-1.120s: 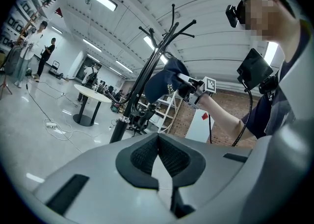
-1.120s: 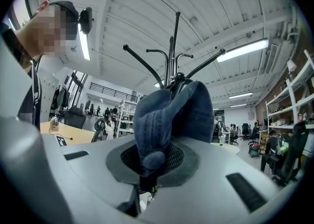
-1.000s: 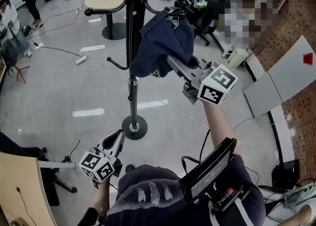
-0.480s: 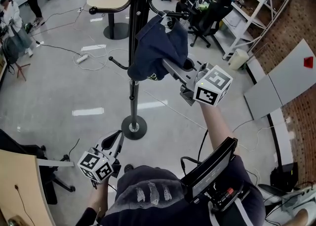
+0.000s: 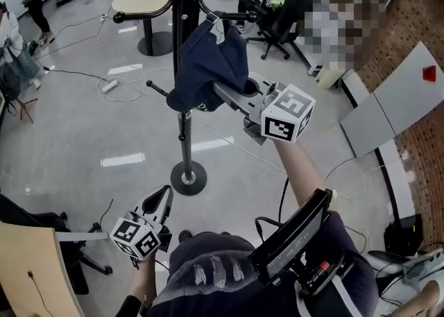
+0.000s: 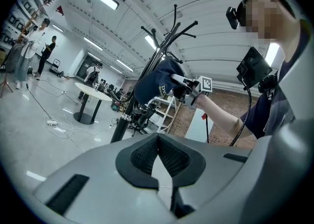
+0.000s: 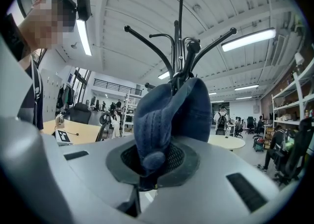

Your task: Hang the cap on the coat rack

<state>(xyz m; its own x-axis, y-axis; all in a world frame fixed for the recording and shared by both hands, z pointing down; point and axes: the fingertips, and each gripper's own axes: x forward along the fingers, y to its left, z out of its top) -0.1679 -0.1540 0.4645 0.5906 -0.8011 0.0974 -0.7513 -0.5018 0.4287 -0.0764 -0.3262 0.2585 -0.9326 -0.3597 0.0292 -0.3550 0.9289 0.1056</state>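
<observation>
**Right gripper.** The right gripper [image 5: 223,91] is raised at arm's length toward the upper section of the coat rack [image 5: 184,121]. Its jaws are closed on the cap [image 5: 205,66]. In the right gripper view, a fold of dark blue fabric with the cap's top button is clamped between the black pads [image 7: 179,157] of the right gripper [image 7: 149,165]. No gap shows on either side of the fabric.

**Cap.** The cap is dark blue and hangs crumpled from the jaws, well above the floor [image 5: 104,121]. It lies directly against the black pole of the coat rack. In the head view, a knob-ended hook arm [image 5: 236,16] projects just above the cap's upper edge. In the right gripper view, the cap [image 7: 167,115] covers the pole of the coat rack [image 7: 180,37], and the curved hook arms fan out above it. A rounded knob [image 7: 192,46] sits just over the crown. Whether any fabric rests on a hook cannot be told from these views.

**Left gripper.** The left gripper [image 5: 164,196] is held low, close to the person's body and well apart from the cap. Its jaws point toward the round base [image 5: 189,178] of the coat rack. In the left gripper view, the pads [image 6: 142,157] of the left gripper [image 6: 158,139] meet at their tips with nothing between them. The cap [image 6: 154,83] appears beyond them, high on the rack.
</observation>
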